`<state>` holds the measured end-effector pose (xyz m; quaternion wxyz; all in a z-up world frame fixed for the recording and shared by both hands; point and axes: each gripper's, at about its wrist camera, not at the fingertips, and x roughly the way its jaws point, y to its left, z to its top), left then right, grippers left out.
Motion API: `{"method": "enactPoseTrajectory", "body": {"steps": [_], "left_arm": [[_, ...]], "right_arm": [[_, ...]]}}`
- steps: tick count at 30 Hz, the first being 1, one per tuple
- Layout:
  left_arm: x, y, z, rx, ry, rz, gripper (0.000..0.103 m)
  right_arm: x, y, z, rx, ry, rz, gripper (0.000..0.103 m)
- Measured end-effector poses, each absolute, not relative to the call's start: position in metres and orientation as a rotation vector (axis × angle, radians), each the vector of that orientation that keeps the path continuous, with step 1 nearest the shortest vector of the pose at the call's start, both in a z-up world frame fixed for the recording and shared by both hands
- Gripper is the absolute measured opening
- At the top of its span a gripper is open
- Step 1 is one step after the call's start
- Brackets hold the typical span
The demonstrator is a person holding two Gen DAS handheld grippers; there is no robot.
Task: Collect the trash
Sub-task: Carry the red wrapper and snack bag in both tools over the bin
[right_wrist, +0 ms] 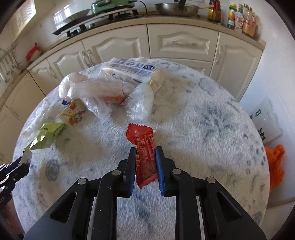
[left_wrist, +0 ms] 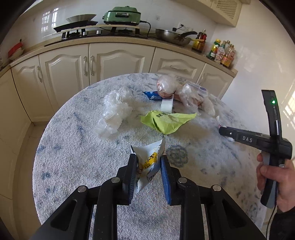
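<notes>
My left gripper (left_wrist: 148, 159) is shut on a white and yellow wrapper (left_wrist: 149, 162) and holds it above the round table (left_wrist: 73, 166). My right gripper (right_wrist: 145, 152) is shut on a red wrapper (right_wrist: 144, 149) above the table (right_wrist: 202, 138); it also shows at the right of the left wrist view (left_wrist: 224, 130). A green wrapper (left_wrist: 166, 121) lies mid-table, also seen in the right wrist view (right_wrist: 46, 135). Clear plastic bags (left_wrist: 114, 112) lie left of it. More plastic bags and packets (right_wrist: 110, 86) lie at the far side.
Cream kitchen cabinets (left_wrist: 103, 62) curve behind the table, with a stove, a green cooker (left_wrist: 121, 16), a pan (left_wrist: 173, 36) and bottles (left_wrist: 223, 51) on the counter. An orange bag (right_wrist: 275, 162) and a white bag (right_wrist: 265, 120) lie on the floor to the right.
</notes>
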<state>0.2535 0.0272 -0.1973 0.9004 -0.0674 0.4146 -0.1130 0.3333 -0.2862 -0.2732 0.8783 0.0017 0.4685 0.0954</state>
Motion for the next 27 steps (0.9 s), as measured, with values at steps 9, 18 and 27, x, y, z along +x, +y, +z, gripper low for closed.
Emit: {"method": "enactPoseTrajectory", "body": {"steps": [9, 18, 27], "left_arm": [[0.226, 0.006, -0.176, -0.107, 0.798, -0.316, 0.022], [0.213, -0.040, -0.145, -0.077, 0.742, -0.382, 0.022], [0.207, -0.100, -0.096, -0.004, 0.632, -0.503, 0.022]], "right_arm": [[0.288, -0.311, -0.266, 0.138, 0.966, 0.259, 0.019], [0.252, -0.334, -0.224, 0.155, 0.868, 0.240, 0.019], [0.217, -0.384, -0.172, 0.194, 0.737, 0.172, 0.019]]}}
